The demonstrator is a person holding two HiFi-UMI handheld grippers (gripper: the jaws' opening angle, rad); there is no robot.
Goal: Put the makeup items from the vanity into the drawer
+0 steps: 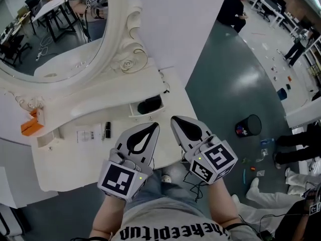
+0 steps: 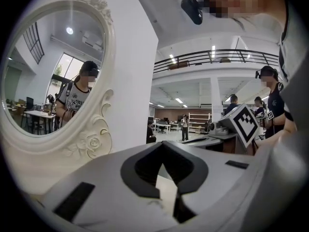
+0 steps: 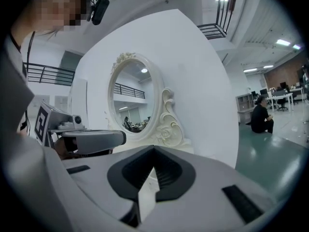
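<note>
The white vanity (image 1: pixel 75 159) has an oval mirror (image 1: pixel 55 24). On its top lie a small black tube (image 1: pixel 107 129) and a white printed packet (image 1: pixel 89 133). A small drawer (image 1: pixel 134 110) at the right stands open, with a dark item (image 1: pixel 149 105) inside. Both grippers hover side by side over the vanity's front right edge, short of the drawer. My left gripper (image 1: pixel 154 125) (image 2: pixel 162 143) is shut and empty. Just right of it, my right gripper (image 1: pixel 174 118) (image 3: pixel 154 148) is also shut with nothing in it. Both point toward the mirror (image 2: pixel 48 76) (image 3: pixel 130 98).
An orange box (image 1: pixel 31 126) sits at the vanity's far left by a small compartment (image 1: pixel 46 140). A white wall panel stands behind the mirror. A black bin (image 1: pixel 249 125) and scattered bits lie on the green floor to the right, where people stand.
</note>
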